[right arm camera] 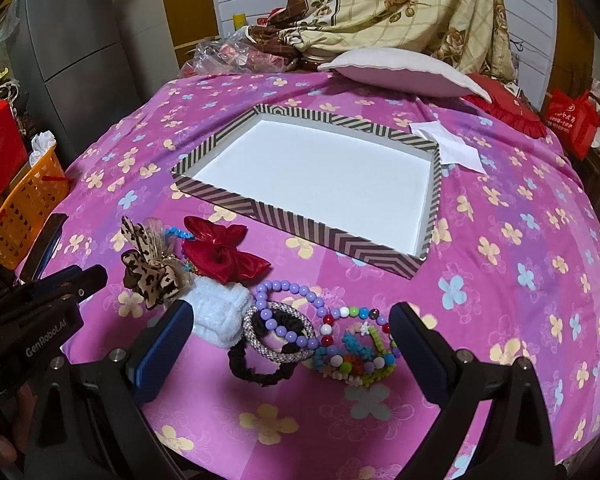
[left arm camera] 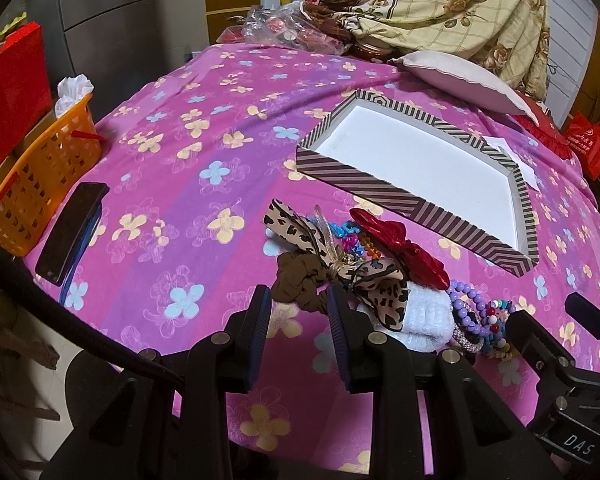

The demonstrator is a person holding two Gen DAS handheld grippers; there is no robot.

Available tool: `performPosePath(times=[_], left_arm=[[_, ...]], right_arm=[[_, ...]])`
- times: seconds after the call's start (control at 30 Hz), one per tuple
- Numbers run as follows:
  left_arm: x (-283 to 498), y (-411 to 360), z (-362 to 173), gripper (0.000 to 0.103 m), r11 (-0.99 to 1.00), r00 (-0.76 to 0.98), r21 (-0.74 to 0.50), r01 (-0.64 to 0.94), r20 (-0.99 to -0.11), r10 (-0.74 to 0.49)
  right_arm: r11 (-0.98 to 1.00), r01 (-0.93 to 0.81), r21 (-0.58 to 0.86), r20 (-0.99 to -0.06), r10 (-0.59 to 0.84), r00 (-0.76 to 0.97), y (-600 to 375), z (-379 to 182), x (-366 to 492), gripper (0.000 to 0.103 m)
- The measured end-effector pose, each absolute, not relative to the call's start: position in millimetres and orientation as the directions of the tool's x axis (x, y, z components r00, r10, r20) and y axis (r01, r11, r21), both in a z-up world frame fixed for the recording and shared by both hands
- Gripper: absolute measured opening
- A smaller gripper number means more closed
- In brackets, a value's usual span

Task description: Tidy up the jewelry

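Observation:
A striped shallow box with a bare white floor lies on the pink flowered cloth. In front of it is a heap of accessories: a leopard bow, a red bow, a brown scrunchie, a white fluffy band, a purple bead bracelet, a black scrunchie and colourful bead bracelets. My left gripper is open and empty, just short of the brown scrunchie. My right gripper is wide open around the bracelets, holding nothing.
An orange basket and a dark flat case sit at the left table edge. A pillow, plastic bags and a draped floral cloth crowd the back. A white paper lies beside the box.

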State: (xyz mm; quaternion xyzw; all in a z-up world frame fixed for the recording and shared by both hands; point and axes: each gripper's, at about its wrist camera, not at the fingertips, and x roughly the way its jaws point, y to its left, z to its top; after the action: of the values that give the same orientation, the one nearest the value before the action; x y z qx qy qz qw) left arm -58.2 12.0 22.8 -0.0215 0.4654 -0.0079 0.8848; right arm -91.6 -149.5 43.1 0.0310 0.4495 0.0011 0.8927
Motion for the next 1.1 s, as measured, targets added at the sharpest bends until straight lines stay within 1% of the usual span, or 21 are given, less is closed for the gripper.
performPosePath(times=[0.47,0.7,0.83,1.0,1.03,1.1], left_arm=[[-52.4,20.4,14.7,0.05,0.998,0.54,-0.062,-0.016,-0.841,-0.043],[-43.6,54.3,4.0,0.05,0.988,0.494,-0.133,-0.083,-0.866,-0.075],[-37.9,70.2,-1.7,0.05,0.974,0.469,-0.193,-0.117,-0.875,-0.117],[-27.5,76.2,-6.1,0.05,0.933,0.433,-0.332,-0.138,-0.868,-0.245],[-25.3,74.7,-6.4,0.051,0.928,0.431,-0.345,-0.14,-0.865,-0.256],[-22.1,70.3,-5.3,0.056,0.921,0.431,-0.362,-0.142,-0.86,-0.271]], right_arm=[[0.998,0.015,0.055,-0.814,0.037,0.58,-148.5,34.6,-88.7,0.1],[0.998,0.003,0.068,-0.819,0.054,0.572,-151.1,29.4,-85.4,0.1],[0.995,-0.019,0.1,-0.812,0.093,0.577,-152.3,26.9,-81.4,0.1],[0.992,-0.052,0.114,-0.813,0.123,0.569,-150.8,24.2,-73.1,0.1],[0.991,-0.061,0.115,-0.812,0.129,0.57,-150.8,24.1,-71.7,0.1],[0.989,-0.082,0.123,-0.806,0.148,0.573,-150.4,24.6,-67.8,0.1]])
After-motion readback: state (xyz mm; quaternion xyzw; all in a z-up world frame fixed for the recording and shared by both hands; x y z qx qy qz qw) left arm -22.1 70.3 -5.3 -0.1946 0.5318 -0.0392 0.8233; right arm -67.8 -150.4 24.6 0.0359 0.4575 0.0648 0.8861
